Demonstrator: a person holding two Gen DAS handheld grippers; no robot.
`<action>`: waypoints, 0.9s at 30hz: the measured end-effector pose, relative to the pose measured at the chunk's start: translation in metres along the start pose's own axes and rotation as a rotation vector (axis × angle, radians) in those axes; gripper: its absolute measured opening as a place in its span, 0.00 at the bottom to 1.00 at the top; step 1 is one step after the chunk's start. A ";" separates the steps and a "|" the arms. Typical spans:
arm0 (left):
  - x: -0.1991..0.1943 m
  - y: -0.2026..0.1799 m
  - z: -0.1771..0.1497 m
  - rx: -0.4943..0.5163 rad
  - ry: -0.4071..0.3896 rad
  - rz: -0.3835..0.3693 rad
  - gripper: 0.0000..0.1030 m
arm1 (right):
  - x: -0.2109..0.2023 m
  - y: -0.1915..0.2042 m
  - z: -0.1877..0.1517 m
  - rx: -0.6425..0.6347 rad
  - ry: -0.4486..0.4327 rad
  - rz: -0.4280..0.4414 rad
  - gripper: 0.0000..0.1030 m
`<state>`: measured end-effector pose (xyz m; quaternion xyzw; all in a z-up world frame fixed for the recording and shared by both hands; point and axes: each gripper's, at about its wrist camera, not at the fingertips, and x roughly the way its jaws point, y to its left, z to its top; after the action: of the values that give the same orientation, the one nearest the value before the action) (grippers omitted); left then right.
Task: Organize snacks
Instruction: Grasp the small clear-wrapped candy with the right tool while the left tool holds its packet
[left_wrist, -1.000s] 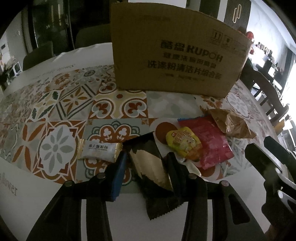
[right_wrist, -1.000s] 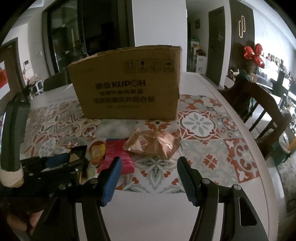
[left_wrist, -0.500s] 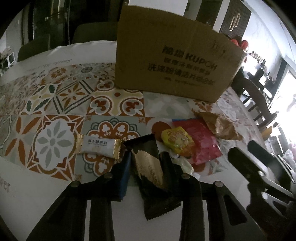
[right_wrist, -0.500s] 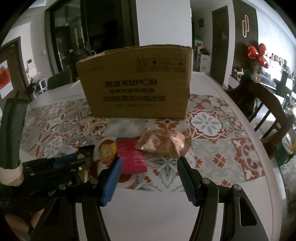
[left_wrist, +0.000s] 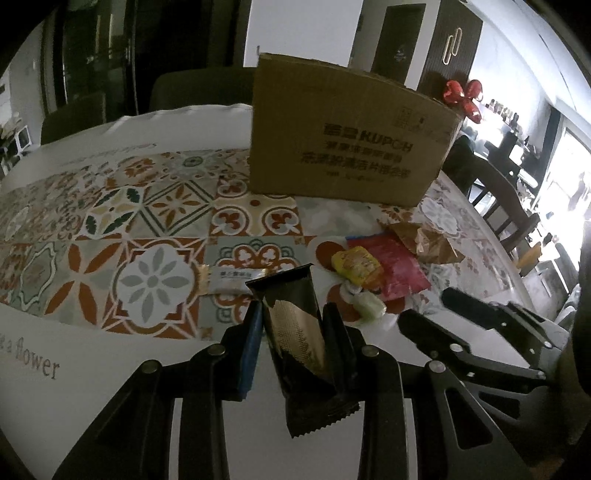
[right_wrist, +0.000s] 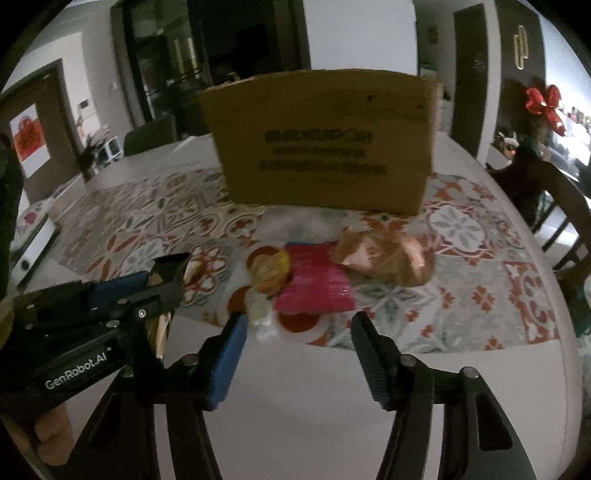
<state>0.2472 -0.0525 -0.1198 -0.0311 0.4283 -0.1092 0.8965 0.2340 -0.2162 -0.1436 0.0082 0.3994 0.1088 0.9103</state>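
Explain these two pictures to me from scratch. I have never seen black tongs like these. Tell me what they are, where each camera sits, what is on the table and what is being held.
No robot here: a person holds a two-finger gripper in each hand, and a wide-angle camera on each one looks forward along its fingers. One picture comes from the left tool, the other from the right.

The left gripper is shut on a black and gold snack packet, which stands up off the patterned tablecloth.

The right gripper is open and holds nothing; its jaws have just been closing a little, with only bare table between them.

Beyond it lie a pink packet, a yellow packet and a crinkled copper-coloured bag. A white bar lies to the left. Behind stands a cardboard box.
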 end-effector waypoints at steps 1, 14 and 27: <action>-0.001 0.003 0.000 -0.005 0.000 0.003 0.32 | 0.002 0.002 0.000 -0.002 0.009 0.011 0.51; 0.002 0.022 -0.002 -0.038 0.005 0.010 0.32 | 0.036 0.024 0.007 -0.045 0.071 0.046 0.34; -0.006 0.019 -0.001 -0.029 -0.013 0.000 0.31 | 0.033 0.027 0.007 -0.051 0.064 0.030 0.19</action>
<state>0.2460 -0.0328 -0.1193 -0.0450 0.4241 -0.1029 0.8986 0.2556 -0.1831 -0.1596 -0.0125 0.4253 0.1329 0.8952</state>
